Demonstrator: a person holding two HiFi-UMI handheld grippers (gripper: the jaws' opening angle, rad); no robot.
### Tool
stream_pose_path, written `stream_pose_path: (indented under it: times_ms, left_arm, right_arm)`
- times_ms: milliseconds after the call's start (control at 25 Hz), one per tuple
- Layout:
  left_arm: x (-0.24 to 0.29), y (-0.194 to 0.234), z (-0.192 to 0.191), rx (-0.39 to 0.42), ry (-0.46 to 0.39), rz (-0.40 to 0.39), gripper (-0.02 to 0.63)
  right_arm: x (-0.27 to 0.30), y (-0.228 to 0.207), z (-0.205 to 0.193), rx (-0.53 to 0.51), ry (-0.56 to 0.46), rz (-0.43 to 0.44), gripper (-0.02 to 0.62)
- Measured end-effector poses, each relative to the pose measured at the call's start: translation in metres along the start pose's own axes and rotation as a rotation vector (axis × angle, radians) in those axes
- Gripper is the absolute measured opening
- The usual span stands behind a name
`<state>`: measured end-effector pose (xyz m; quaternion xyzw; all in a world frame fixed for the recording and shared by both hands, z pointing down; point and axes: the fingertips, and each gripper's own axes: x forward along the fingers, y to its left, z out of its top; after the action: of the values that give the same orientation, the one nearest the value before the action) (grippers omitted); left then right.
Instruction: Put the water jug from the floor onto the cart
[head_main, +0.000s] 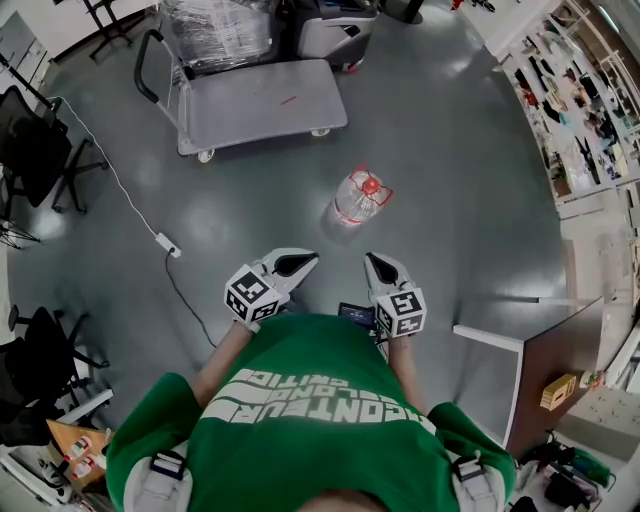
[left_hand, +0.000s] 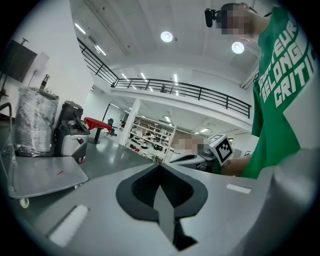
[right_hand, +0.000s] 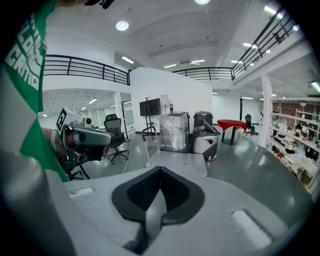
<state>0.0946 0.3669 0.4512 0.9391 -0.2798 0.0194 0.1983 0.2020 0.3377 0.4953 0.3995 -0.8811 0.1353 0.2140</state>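
The water jug (head_main: 360, 196), clear plastic with a red cap, stands on the grey floor just ahead of me. Beyond it, at the upper left, is the flat grey cart (head_main: 262, 102) with its black handle on the left side. I hold both grippers close to my body, short of the jug. My left gripper (head_main: 306, 261) is shut with nothing in it. So is my right gripper (head_main: 372, 260). In the left gripper view the jaws meet (left_hand: 160, 168), with the cart (left_hand: 45, 177) at the left. In the right gripper view the shut jaws (right_hand: 160, 171) point towards the cart (right_hand: 181, 162).
A plastic-wrapped bundle (head_main: 215, 30) and a grey machine (head_main: 335, 30) stand behind the cart. Black office chairs (head_main: 40, 150) line the left side. A white power strip (head_main: 168, 244) with its cable lies on the floor. A brown table (head_main: 555, 370) stands at the right.
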Motion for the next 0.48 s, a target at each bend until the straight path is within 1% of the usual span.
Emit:
stream_pose_path:
  times_ms: [240, 480]
  left_arm:
    - [-0.015, 0.024, 0.001, 0.010, 0.006, -0.002, 0.014]
    - [-0.023, 0.042, 0.005, -0.001, -0.001, 0.023, 0.014]
  right_arm:
    - [0.015, 0.011, 0.004, -0.011, 0.017, 0.001, -0.008]
    - [0.025, 0.011, 0.012, -0.012, 0.019, 0.006, -0.008]
